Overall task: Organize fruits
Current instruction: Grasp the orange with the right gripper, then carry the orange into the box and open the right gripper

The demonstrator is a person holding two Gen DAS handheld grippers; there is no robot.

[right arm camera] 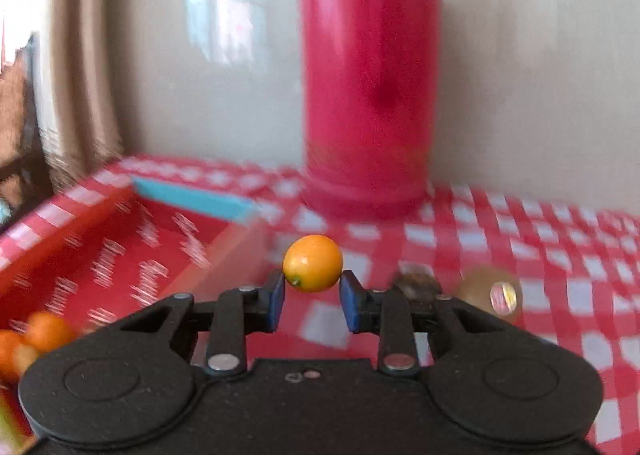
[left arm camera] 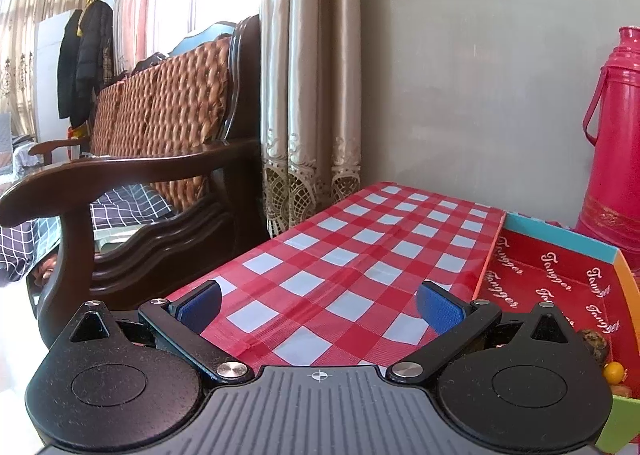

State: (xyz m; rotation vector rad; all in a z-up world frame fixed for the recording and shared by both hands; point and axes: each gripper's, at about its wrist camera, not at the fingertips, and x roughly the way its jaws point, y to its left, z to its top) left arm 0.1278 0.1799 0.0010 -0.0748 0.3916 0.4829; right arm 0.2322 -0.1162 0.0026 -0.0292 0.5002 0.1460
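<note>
Right gripper (right arm camera: 312,287) pinches a small orange fruit (right arm camera: 313,263) between its 2 blue pads, lifted clear of the checked tablecloth (right arm camera: 520,239) — likely bound for the red tray (right arm camera: 120,255), where other orange fruits (right arm camera: 44,331) sit. Left gripper (left arm camera: 319,305) hovers with jaws apart — empty.

1. The left gripper (left arm camera: 318,305) points slightly downward, its two blue-padded fingers (left arm camera: 439,313) spread wide with nothing between them.
2. The right gripper (right arm camera: 312,281) also tilts slightly downward, its blue pads (right arm camera: 277,301) pinching a small orange fruit (right arm camera: 313,263) at their tips.
</note>
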